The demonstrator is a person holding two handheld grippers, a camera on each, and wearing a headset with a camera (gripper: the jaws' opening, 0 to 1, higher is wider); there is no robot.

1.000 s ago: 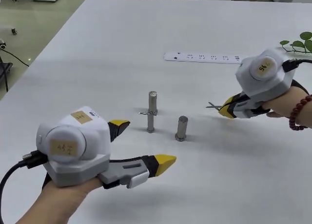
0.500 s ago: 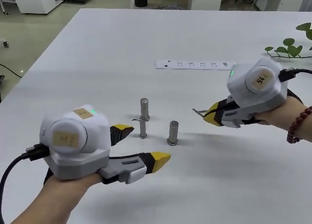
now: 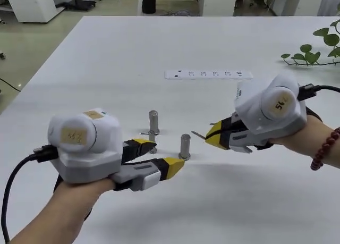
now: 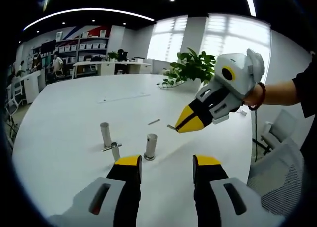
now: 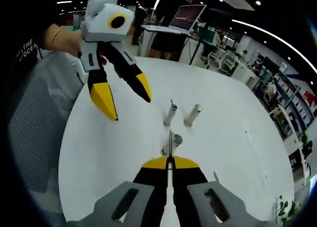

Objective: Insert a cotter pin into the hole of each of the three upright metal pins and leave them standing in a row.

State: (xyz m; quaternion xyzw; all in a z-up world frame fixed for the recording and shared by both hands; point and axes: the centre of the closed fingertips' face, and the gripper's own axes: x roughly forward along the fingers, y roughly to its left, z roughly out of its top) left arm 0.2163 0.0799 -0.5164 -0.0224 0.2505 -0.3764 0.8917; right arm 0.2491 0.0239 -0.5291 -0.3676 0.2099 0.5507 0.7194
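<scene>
Three upright metal pins stand near the table's middle. The far pin (image 3: 153,120) and the right pin (image 3: 184,146) are bare. The middle pin (image 3: 151,135) has a cotter pin through it, sticking out sideways. My right gripper (image 3: 211,137) is shut on a cotter pin (image 3: 199,134) whose tip hangs just right of the right pin, slightly above its top. In the right gripper view that cotter pin (image 5: 170,142) rises from the shut jaws over the nearest pin (image 5: 174,140). My left gripper (image 3: 158,154) stands open right in front of the pins, holding nothing.
A white power strip (image 3: 207,74) lies farther back on the white table (image 3: 239,201). A green plant (image 3: 311,51) trails in at the back right. A loose cotter pin (image 4: 154,121) lies on the table beyond the pins.
My right gripper has carried its cotter pin left, closer to the right pin. The left gripper has moved up to the pins. The head camera has shifted.
</scene>
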